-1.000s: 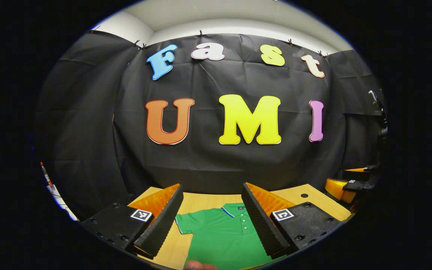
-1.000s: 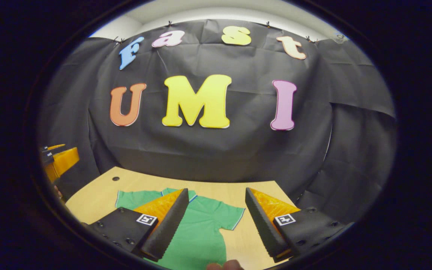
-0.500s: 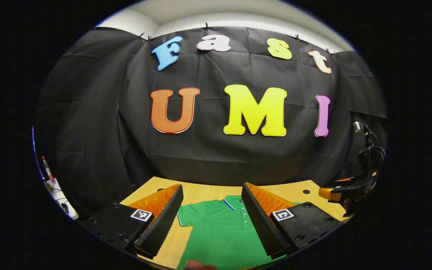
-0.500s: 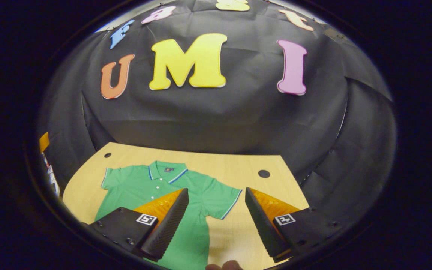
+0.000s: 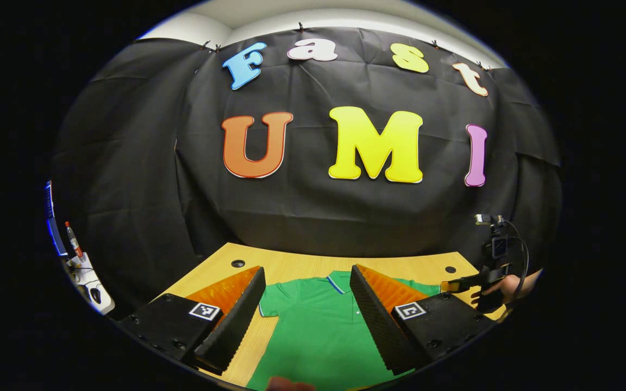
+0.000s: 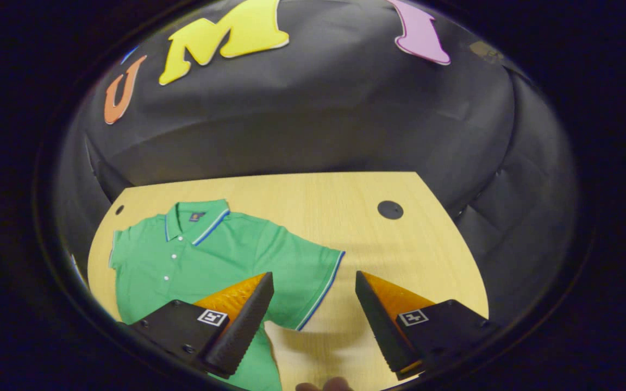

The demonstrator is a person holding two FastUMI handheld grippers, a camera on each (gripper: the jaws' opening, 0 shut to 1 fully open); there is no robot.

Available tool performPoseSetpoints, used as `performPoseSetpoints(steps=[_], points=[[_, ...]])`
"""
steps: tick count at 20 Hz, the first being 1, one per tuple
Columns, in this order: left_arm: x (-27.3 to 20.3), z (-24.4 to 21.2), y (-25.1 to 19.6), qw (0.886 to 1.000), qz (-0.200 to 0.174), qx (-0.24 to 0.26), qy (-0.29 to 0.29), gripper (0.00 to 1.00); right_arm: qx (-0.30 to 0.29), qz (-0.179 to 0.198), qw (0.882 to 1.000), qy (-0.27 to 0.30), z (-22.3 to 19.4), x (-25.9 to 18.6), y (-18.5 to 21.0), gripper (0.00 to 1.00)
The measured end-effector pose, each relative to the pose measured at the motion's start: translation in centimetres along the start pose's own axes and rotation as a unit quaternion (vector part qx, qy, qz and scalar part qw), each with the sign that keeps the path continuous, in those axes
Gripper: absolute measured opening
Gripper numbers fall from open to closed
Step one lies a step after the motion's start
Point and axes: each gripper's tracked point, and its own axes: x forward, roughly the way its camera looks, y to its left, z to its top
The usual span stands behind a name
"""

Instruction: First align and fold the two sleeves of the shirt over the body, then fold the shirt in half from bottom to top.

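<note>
A green polo shirt (image 6: 199, 255) with blue-and-white trim lies flat on the wooden table (image 6: 389, 244), collar toward the booth wall, both short sleeves spread out. In the right gripper view my right gripper (image 6: 313, 282) hangs open above the hem of the near sleeve (image 6: 313, 277), holding nothing. In the left gripper view the shirt (image 5: 313, 331) shows between the fingers of my left gripper (image 5: 307, 274), which is open and empty above the other sleeve (image 5: 270, 300). The right gripper (image 5: 454, 285), held by a hand, shows farther off at the right of that view.
Round cable holes sit in the table near the back corners (image 6: 390, 209) (image 5: 238, 263). The black cloth wall stands right behind the table's far edge. A white stand with small items (image 5: 82, 266) is left of the table in the left gripper view.
The right gripper has tilted down and moved forward over the table, so the right sleeve now lies between its fingers. The left gripper has tipped down slightly. Both stay open.
</note>
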Motion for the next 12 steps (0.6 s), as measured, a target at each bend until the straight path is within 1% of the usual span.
performPoseSetpoints(steps=[3, 6, 8, 11, 12], points=[[0.2, -0.8, 0.1, 1.000, 0.009, 0.004, 0.013, 1.00, -0.006, -0.003, 1.000, 0.019, -0.7, 2.9, -0.3, 0.98], [0.6, -2.0, 0.0, 0.999, 0.017, 0.008, 0.028, 1.00, -0.018, -0.006, 1.000, 0.020, -0.4, 5.4, -0.5, 0.98], [0.9, -2.5, 0.0, 0.999, 0.019, 0.009, 0.036, 1.00, -0.026, -0.001, 0.999, 0.023, -0.3, 6.4, -0.4, 0.99], [1.4, -2.5, -0.2, 0.999, 0.021, 0.014, 0.038, 1.00, -0.025, 0.002, 0.999, 0.033, -1.1, 7.9, -0.7, 0.96], [1.5, -2.5, -0.4, 0.999, 0.020, 0.014, 0.038, 1.00, -0.020, 0.010, 0.999, 0.041, -1.7, 8.0, -0.6, 0.94]])
